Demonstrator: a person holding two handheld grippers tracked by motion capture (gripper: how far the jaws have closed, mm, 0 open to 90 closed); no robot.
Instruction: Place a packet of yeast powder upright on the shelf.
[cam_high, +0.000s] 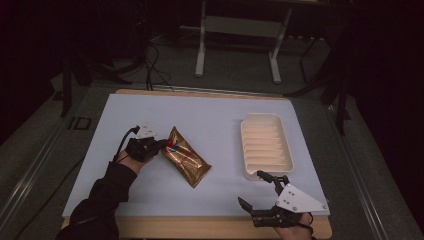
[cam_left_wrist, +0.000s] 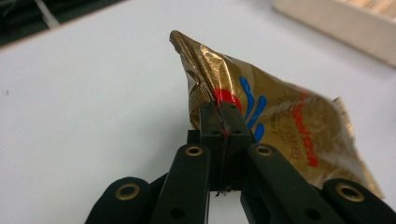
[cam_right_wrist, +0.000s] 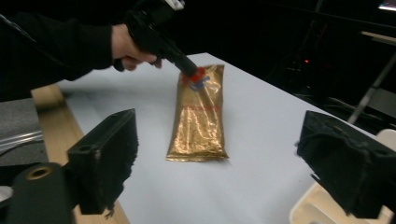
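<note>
My left gripper (cam_high: 162, 145) pinches the gold packet (cam_high: 186, 158) by its upper-left edge, left of centre. My right gripper (cam_high: 257, 189), jaws spread and holding nothing, sits lower right below the tray (cam_high: 248, 150), bare table (cam_high: 220, 130) between.

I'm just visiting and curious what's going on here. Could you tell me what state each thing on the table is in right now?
Gold packet: sealed, one edge pinched and lifted, far end on the table.
Left gripper: jaws shut on the packet's edge.
Right gripper: jaws open, holding nothing, beside the tray.
White ribbed tray: upright, empty.
</note>
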